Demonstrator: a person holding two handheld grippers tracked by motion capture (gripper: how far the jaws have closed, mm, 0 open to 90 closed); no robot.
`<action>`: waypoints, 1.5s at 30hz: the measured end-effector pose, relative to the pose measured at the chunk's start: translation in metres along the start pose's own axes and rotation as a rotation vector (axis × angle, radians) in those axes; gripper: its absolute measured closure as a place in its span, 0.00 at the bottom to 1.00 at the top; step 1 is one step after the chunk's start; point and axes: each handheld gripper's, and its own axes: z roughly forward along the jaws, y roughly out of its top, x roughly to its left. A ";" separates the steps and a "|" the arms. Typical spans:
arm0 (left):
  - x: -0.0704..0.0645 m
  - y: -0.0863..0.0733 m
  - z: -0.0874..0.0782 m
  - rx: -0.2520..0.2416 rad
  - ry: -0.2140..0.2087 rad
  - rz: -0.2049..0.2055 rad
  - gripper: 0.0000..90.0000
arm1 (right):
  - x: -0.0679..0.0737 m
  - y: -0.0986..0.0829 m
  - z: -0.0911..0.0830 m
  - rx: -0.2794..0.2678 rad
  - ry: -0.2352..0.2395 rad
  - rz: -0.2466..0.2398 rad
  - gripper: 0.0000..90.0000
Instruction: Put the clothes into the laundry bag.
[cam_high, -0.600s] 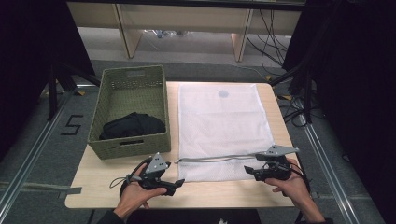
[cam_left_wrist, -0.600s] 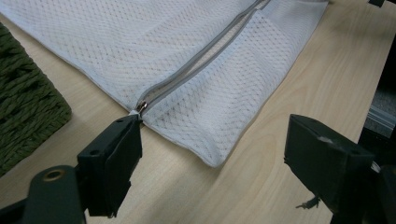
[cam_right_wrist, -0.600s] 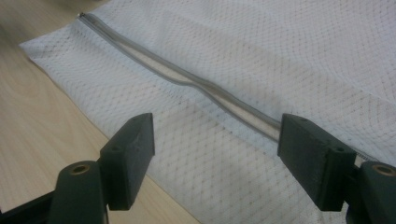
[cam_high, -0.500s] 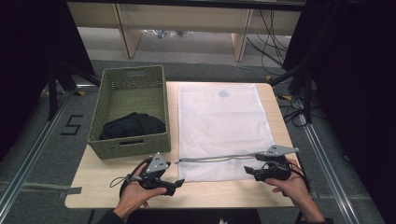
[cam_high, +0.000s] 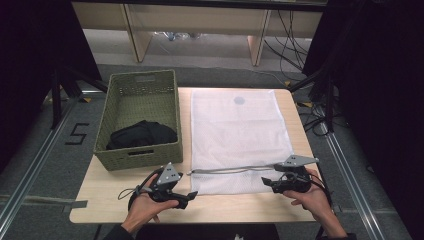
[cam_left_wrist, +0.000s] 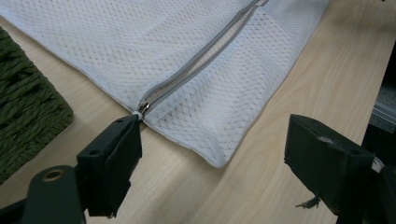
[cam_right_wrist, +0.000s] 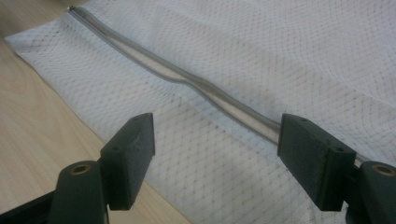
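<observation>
I hold one gripper in each hand at the bottom of the high view. My left gripper (cam_high: 189, 195) sits in the lower middle-left of that picture, just below the near left corner of the white mesh bag (cam_high: 239, 135). My right gripper (cam_high: 266, 182) sits in the lower right, at the near right edge of the bag.

The mesh bag lies flat on the wooden worktop (cam_high: 100, 192), in the middle of the high view. It has a grey zipper (cam_high: 235, 170) that runs across it near the bottom edge, from left to right.

In the left gripper view my jaws are wide open and hold nothing. The zipper's small metal pull (cam_left_wrist: 143, 107) is at the middle left of that picture, right beside the tip of my left-hand jaw. I cannot tell if they touch. The bag's corner lies between my two jaws.

In the right gripper view my jaws are wide open too, and hold nothing. The zipper (cam_right_wrist: 196, 86) runs from the upper left down to the lower right of that picture, and the mesh lies between my jaws.

A green woven basket (cam_high: 120, 95) stands on the worktop at the left of the high view, just beside the bag. A black cloth (cam_high: 142, 135) lies inside it, at its near end.
</observation>
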 end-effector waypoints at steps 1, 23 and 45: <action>0.000 0.000 0.000 0.002 -0.010 -0.001 0.21 | -0.002 0.000 0.001 0.004 0.002 -0.014 0.32; 0.005 0.001 0.005 0.007 0.005 -0.008 0.21 | -0.012 0.020 0.033 -0.006 -0.046 -0.114 0.28; 0.004 0.001 0.001 0.011 -0.022 0.008 0.22 | -0.007 0.046 0.096 0.130 -0.036 -0.207 0.41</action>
